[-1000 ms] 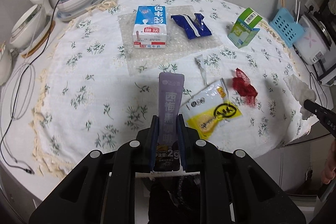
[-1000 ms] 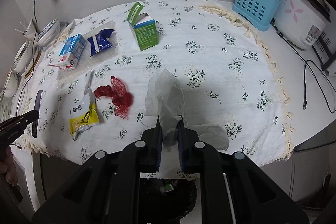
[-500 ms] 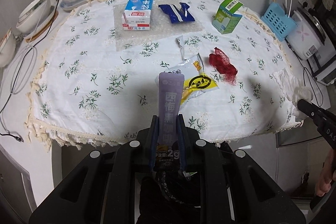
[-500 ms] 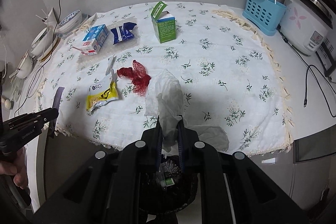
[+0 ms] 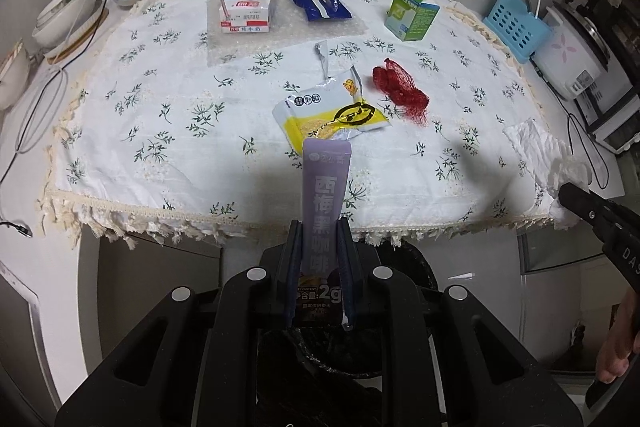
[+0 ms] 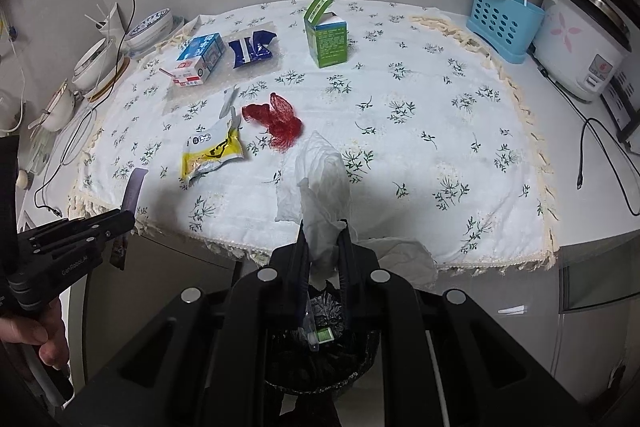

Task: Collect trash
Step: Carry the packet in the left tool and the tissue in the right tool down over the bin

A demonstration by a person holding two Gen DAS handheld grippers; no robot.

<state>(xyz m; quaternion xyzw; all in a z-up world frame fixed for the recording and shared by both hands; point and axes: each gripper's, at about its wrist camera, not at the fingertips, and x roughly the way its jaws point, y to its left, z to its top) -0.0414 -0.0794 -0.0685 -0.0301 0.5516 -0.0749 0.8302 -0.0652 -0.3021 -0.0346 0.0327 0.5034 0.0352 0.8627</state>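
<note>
Both claws are clamped on trash: left gripper (image 5: pixel 319 247) pinches a purple sachet (image 5: pixel 325 203) standing along its fingers, right gripper (image 6: pixel 324 247) a crumpled tissue (image 6: pixel 322 183). A black-lined bin (image 6: pixel 320 359) sits directly below both, off the table edge. Six pieces remain on the tablecloth (image 5: pixel 160 115): milk carton (image 5: pixel 249 5), blue wrapper (image 5: pixel 319 4), green box (image 5: pixel 414 13), red net (image 5: pixel 400 91), yellow packet (image 5: pixel 332 113), torn strip (image 5: pixel 322 57).

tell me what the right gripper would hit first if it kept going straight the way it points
Probably the black-lined trash bin below the right gripper, shut on the crumpled white tissue. The bin's opening lies just past the fingers, though depth is unclear.
</note>
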